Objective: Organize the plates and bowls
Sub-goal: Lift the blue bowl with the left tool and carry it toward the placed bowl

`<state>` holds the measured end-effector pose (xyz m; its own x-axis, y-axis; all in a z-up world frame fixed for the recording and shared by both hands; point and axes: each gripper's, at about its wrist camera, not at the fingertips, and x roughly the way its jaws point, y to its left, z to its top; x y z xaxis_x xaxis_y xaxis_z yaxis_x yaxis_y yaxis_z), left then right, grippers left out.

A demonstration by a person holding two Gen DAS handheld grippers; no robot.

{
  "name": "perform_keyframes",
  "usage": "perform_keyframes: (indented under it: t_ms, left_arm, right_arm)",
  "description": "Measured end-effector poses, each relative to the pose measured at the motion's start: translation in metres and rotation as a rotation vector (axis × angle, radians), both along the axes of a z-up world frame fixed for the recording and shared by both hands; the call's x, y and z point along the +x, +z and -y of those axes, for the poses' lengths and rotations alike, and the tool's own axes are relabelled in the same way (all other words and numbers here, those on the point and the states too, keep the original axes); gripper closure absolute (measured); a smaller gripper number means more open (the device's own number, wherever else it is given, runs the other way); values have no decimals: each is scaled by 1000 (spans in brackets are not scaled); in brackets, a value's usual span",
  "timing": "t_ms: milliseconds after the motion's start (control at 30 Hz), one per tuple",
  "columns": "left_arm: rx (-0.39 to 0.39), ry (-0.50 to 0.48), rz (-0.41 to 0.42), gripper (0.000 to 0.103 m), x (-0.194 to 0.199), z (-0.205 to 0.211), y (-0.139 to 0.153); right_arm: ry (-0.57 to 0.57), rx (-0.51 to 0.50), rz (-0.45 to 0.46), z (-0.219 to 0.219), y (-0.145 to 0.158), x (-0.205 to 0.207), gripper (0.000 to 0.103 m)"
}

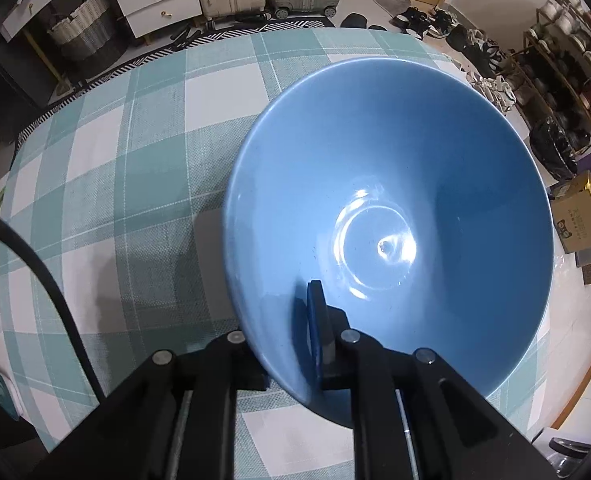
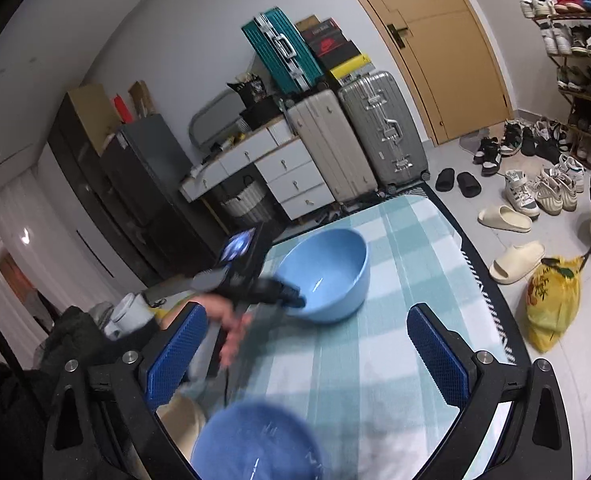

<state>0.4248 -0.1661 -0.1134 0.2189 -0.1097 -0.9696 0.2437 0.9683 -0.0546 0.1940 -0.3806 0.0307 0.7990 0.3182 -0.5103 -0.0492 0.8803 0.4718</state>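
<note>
A large light blue bowl (image 1: 395,200) stands on the checked tablecloth (image 1: 135,160). My left gripper (image 1: 291,344) is shut on its near rim, one pad (image 1: 315,320) inside and the other finger under the outer wall. From the right wrist view, the same bowl (image 2: 327,268) sits mid-table with the left gripper (image 2: 291,300) and a person's hand (image 2: 227,320) at its left rim. My right gripper (image 2: 305,320) hangs open above the near part of the cloth (image 2: 395,280), nothing between its blue pads (image 2: 435,352). Below it lies a blurred darker blue bowl (image 2: 255,444).
The table's right edge (image 2: 483,280) drops to a floor with slippers (image 2: 515,260), shoes and a yellow bag (image 2: 551,304). Suitcases (image 2: 379,132) and white drawers (image 2: 291,176) stand beyond the far edge. A beige round thing (image 2: 179,420) lies beside the dark bowl.
</note>
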Motion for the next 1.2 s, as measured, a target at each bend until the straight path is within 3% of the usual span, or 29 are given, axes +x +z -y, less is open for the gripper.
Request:
perform_keyframes:
  t_ms: [200,433,633,767,833,933,1000,1200]
  left_arm:
    - [-5,-4,0,90,-1,-4,-2]
    - [-6,-22,9,88,0,-3,-6]
    - [16,-47,24,87,-2,5,-7]
    - [20,-58,27,83,-2,6,-9]
    - [23,-57,25,83,-1,6,-10]
    - [30,-66,21,83,-2,9,-10]
    - [37,-70,20,83,-4,10,-9]
    - [24,-50,-22,80,-11,4,-9]
  right_arm:
    - [37,11,-294,7,-44,132,1]
    - [-19,124,-510,17,-109,199,8]
    - [0,34,-533,3,-129,214,16]
    - [-1,-35,-572,-7,-140,217,29]
    - [8,-45,-587,-11,-142,219,46]
    - [29,-47,-596,-14,-146,221,53]
    - [85,-76,-608,-20,-146,221,65]
    - [97,-98,-645,-25,-143,212,74]
